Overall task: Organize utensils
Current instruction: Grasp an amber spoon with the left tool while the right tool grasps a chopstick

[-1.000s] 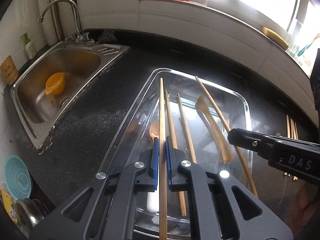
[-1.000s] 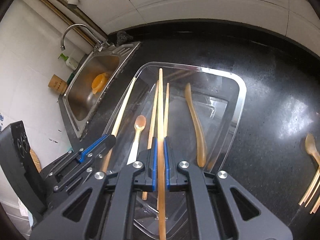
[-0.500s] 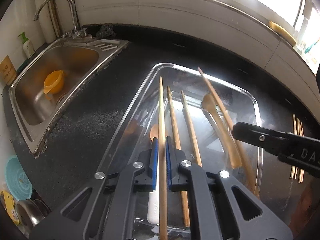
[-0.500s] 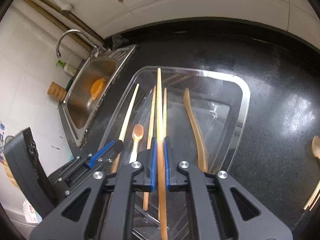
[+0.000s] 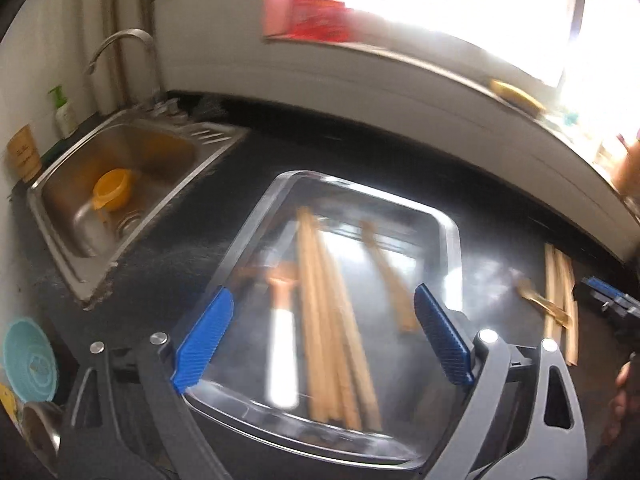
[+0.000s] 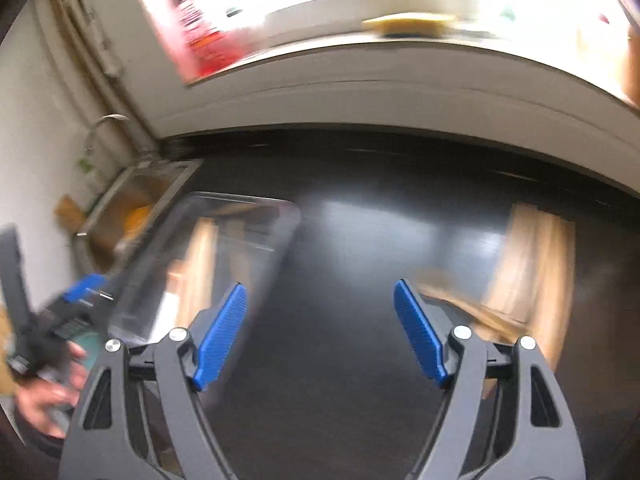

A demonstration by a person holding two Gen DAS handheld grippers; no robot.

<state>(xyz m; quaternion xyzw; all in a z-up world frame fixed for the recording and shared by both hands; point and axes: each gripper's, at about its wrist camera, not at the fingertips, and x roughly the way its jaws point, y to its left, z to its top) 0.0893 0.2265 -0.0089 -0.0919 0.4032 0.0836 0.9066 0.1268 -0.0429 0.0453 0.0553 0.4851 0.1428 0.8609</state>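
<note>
A clear tray (image 5: pixel 256 216) on the black counter holds several wooden chopsticks (image 5: pixel 320 320), a white-handled spoon (image 5: pixel 282 360) and a wooden spoon (image 5: pixel 390 280). My left gripper (image 5: pixel 323 292) hangs over the tray with its jaws opening wide, gripping nothing. My right gripper (image 6: pixel 320 285) is over bare counter to the right of the tray (image 6: pixel 280 204), jaws opening, with nothing between them. Loose chopsticks (image 6: pixel 532 264) and a wooden spoon (image 6: pixel 460 300) lie blurred on the counter to its right. The same loose chopsticks (image 5: pixel 560 300) show in the left wrist view.
A steel sink (image 5: pixel 60 240) with an orange cup (image 5: pixel 114 188) lies left of the tray, with a faucet (image 5: pixel 120 40) and soap bottle (image 5: pixel 62 110) behind it. A teal plate (image 5: pixel 28 360) sits at the near left. A white sill runs along the back.
Both grippers have opened and let go of their chopsticks, which now lie in the tray. The right gripper has swung right, off the tray and over the counter. The left has lifted a little.
</note>
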